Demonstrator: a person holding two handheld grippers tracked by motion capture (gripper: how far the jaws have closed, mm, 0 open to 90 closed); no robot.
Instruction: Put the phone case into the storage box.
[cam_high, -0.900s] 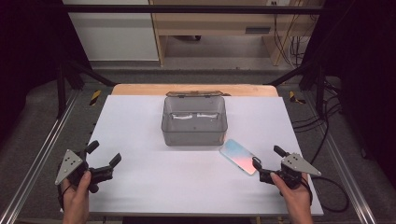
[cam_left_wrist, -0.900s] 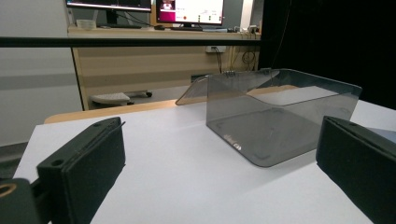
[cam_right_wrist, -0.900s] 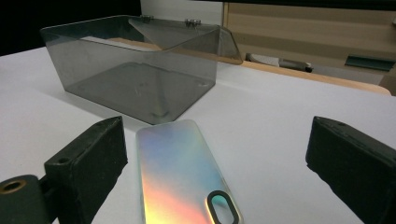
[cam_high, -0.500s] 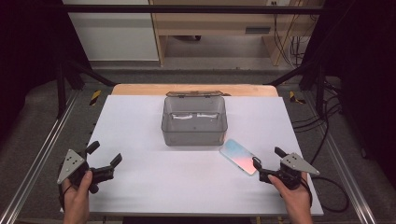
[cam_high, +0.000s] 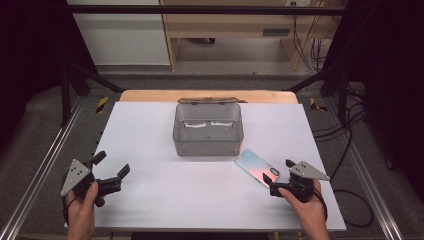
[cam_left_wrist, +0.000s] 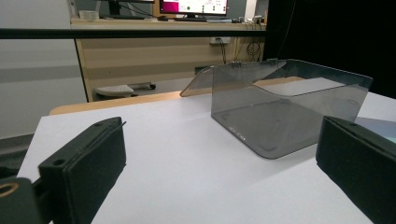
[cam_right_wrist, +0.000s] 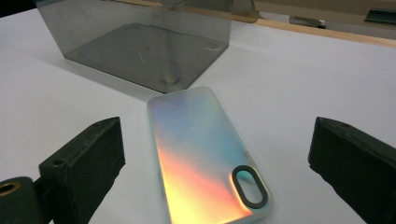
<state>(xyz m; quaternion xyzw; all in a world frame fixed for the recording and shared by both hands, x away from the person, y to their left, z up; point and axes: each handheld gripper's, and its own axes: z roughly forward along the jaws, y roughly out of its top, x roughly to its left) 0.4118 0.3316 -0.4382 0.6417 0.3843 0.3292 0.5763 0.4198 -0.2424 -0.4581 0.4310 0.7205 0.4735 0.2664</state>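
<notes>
The shiny phone case (cam_right_wrist: 205, 154) lies flat on the white tabletop (cam_high: 165, 200), back side up, with its camera hole near the right tool (cam_high: 284, 176). It sits just beside the front right corner of the see-through grey box (cam_high: 209, 129), close but maybe not touching. The box is open on top, and its lid leans behind it.

The right tool is spread wide. In the right gripper view its two black jaws stand on each side of the phone case, apart from it. It holds nothing. The left tool (cam_high: 111, 169) is wide too and holds nothing. It rests near the left edge of the tabletop, well apart from the box.

The job looks like picking up the phone case, and maybe putting it in the box.

What could go wrong? The case is thin and lies flat, so the jaws could slide over it and push it along. It looks smooth, so it may slip out. A push forward could knock it into the box wall.
</notes>
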